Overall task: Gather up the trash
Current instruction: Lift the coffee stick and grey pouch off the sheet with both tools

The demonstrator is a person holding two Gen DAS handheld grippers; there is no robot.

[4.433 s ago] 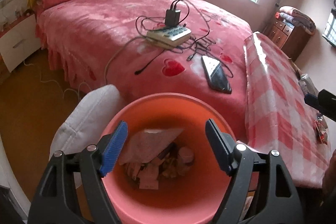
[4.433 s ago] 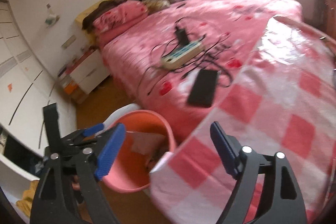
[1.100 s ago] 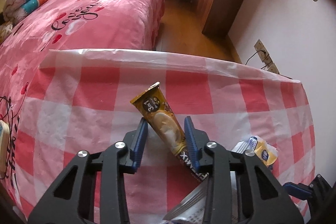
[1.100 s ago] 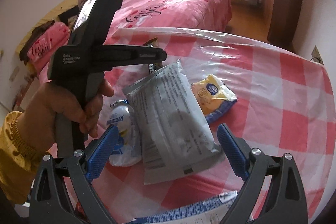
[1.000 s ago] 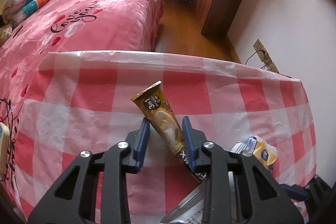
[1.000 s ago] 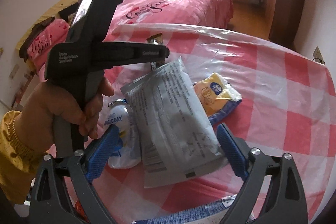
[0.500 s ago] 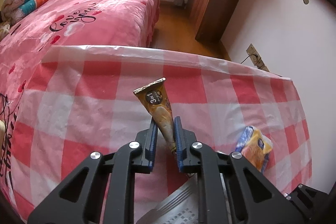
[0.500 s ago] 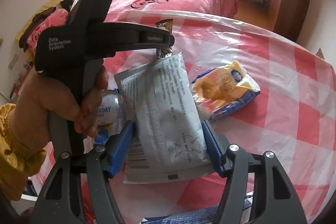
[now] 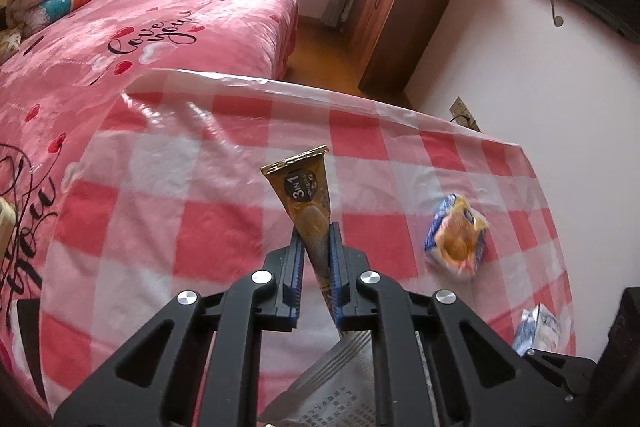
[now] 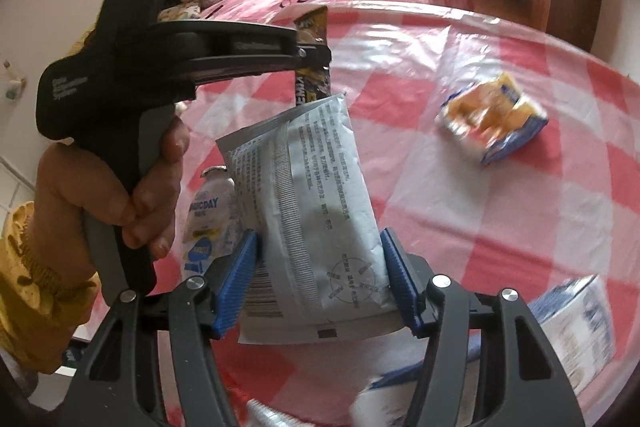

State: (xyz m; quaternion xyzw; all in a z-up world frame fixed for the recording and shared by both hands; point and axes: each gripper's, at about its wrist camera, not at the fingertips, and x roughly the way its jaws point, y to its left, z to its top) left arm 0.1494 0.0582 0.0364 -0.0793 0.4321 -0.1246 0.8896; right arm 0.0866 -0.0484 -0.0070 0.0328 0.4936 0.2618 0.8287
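Observation:
My left gripper (image 9: pixel 315 239) is shut on a gold 3-in-1 coffee sachet (image 9: pixel 304 195) and holds it above the red-checked tablecloth (image 9: pixel 160 195). In the right wrist view the left gripper (image 10: pixel 316 57) holds the sachet (image 10: pixel 312 23) at upper left. My right gripper (image 10: pixel 320 251) is shut on a grey foil pouch (image 10: pixel 316 203), lifted off the table; its corner shows in the left wrist view (image 9: pixel 332 387). A yellow-blue snack wrapper (image 10: pixel 492 119) lies on the table to the right, also in the left wrist view (image 9: pixel 456 239).
A white squeeze pouch (image 10: pixel 206 223) lies under the left hand. Blue-white packets (image 10: pixel 576 323) lie at the table's near right edge, one showing in the left wrist view (image 9: pixel 538 331). A pink bed (image 9: pixel 140 39) borders the table. A wooden cabinet (image 9: pixel 400 23) stands by the wall.
My left gripper closed on the coffee sachet and lifted it. My right gripper closed on the grey foil pouch and raised it off the table.

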